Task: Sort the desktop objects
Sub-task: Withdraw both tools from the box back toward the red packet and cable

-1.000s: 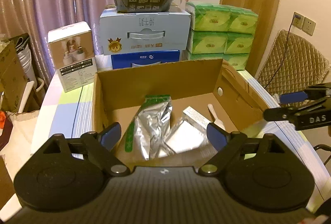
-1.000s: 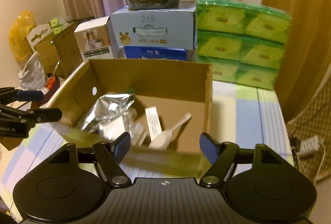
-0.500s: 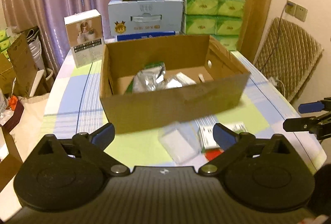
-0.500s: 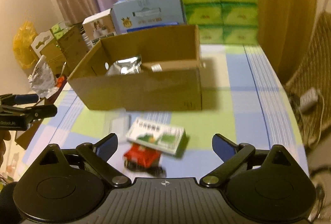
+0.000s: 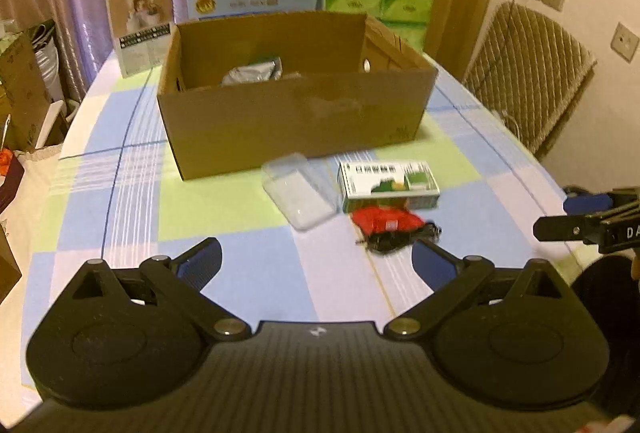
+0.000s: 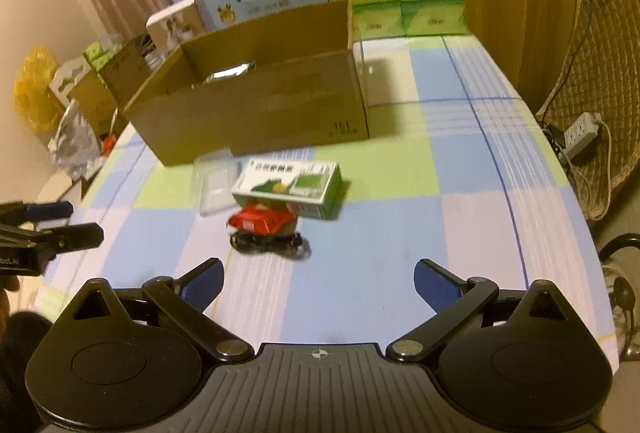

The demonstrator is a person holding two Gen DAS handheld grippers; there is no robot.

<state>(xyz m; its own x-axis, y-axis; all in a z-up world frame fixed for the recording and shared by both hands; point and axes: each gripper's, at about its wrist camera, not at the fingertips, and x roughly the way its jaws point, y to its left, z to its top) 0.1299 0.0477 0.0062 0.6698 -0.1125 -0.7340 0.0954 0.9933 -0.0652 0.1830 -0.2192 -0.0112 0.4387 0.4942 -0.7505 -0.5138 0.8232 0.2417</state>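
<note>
Both jaws gape wide and empty: the left gripper [image 5: 316, 259] and right gripper [image 6: 318, 279] hover above the checked tablecloth [image 5: 240, 273]. From left to right before the cardboard box [image 5: 296, 121] lie a clear plastic case [image 5: 298, 191], a red packet [image 5: 386, 219] on a black cable [image 6: 266, 245], and a green-and-white carton [image 5: 388, 183].

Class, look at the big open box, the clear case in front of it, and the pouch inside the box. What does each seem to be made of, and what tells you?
Big open box: corrugated cardboard, matte brown, with folded flaps. Clear case: probably hard plastic, see-through, tablecloth showing through it. Pouch: seemingly foil or metallised film, silver, crinkled, catching light.
</note>
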